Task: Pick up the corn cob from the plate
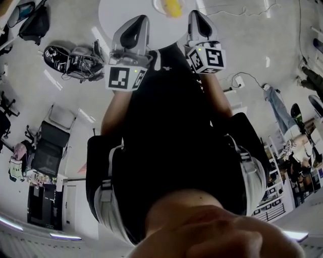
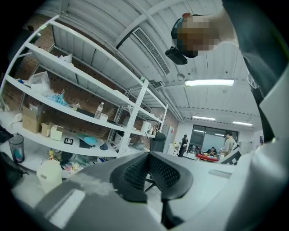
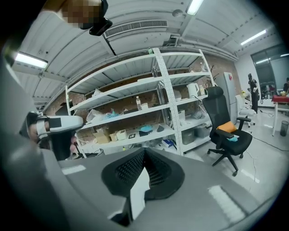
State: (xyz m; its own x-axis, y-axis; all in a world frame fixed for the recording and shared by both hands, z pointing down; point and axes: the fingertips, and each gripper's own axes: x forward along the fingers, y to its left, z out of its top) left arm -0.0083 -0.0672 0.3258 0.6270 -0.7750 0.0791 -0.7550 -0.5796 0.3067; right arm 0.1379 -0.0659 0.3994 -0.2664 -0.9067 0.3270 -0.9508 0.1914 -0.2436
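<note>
Corn (image 1: 174, 6) lies on a plate (image 1: 157, 7) on the round white surface (image 1: 121, 12), back from its near edge, at the top of the head view. The left gripper (image 1: 140, 21) and the right gripper (image 1: 197, 16) are held side by side, pointing toward that edge, both apart from the corn. The jaws of each are together with nothing between them. Past the jaws, both gripper views show white shelving (image 3: 135, 113), and the right gripper view also shows a black office chair (image 3: 226, 131).
</note>
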